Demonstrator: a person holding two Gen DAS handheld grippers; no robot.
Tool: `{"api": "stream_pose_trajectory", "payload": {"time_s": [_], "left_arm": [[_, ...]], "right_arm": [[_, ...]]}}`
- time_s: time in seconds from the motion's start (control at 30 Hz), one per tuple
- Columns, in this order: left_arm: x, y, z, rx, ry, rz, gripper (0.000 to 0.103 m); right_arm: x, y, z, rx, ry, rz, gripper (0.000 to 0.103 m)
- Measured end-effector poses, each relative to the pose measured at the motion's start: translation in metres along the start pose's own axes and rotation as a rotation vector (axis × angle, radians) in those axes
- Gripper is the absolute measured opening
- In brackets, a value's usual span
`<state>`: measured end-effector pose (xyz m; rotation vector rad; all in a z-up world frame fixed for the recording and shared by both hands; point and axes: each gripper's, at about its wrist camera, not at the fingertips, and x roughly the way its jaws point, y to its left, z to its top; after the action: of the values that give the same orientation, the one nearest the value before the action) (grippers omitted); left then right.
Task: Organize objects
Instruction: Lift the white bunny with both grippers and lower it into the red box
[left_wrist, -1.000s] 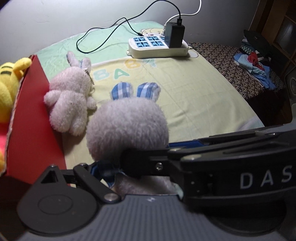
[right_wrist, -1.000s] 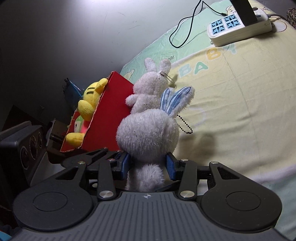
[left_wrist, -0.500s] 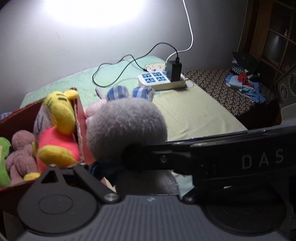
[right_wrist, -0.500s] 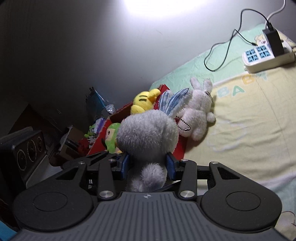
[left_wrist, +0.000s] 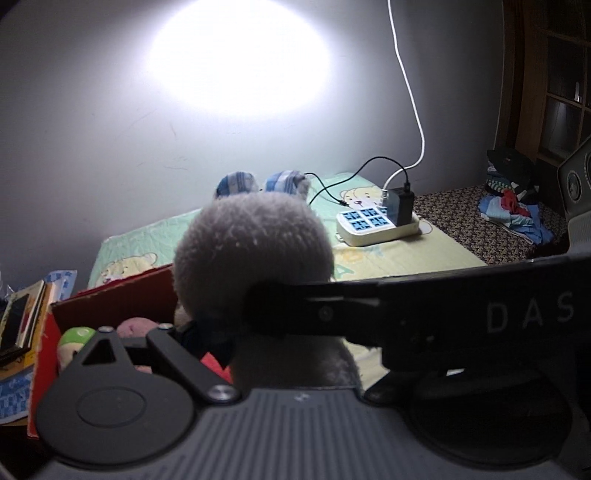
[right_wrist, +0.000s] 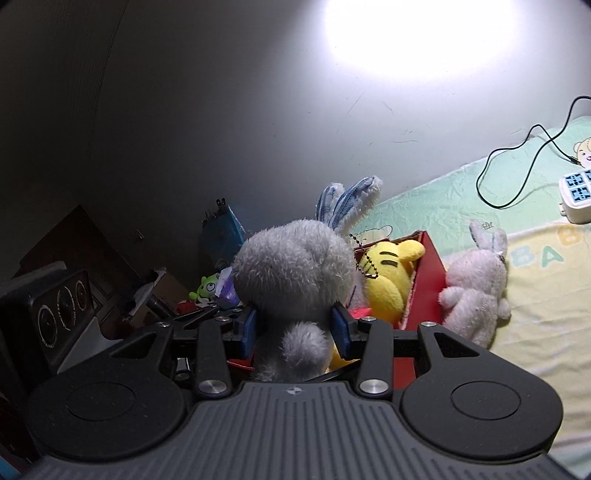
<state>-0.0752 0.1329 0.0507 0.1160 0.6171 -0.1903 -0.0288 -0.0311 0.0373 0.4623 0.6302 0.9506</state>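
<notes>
While clamped in right claw (right_wrist: 294, 329), grey bunny (right_wrist: 291, 273) hangs above red box (right_wrist: 424, 291).

Grey plush rabbit (right_wrist: 291, 273) (blue-checked ears up) upright, pinched at its sides — over red box (right_wrist: 428, 280); white rabbit (right_wrist: 476, 291) at 3 o'clock.

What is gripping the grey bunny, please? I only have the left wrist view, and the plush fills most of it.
Observer: In the right wrist view, the right claw is shut on the grey bunny, with one of its blue pads on each side of the body.
Operator: Thank you. Is any plush lying outside the box?
Observer: Yes, a white bunny lies on the bed sheet, against the outer wall of the red box.
Operator: And what sits inside at that end?
Observer: A yellow plush, just inside that wall.
</notes>
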Motion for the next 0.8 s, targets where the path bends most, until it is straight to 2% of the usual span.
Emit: {"api": "stream_pose_trajectory", "payload": {"time_s": [0.4, 0.8], "left_arm": [[0.003, 0.077, -0.021, -0.083, 0.045, 0.036, 0.09], [0.044, 0.11, -0.038, -0.18, 0.129, -0.017, 0.092]], "right_arm": [[0.075, 0.036, -0.01, -0.012, 0.071, -0.011, 0.045], [0.113, 0.029, -0.01, -0.004, 0.106, -0.126, 0.045]]}}
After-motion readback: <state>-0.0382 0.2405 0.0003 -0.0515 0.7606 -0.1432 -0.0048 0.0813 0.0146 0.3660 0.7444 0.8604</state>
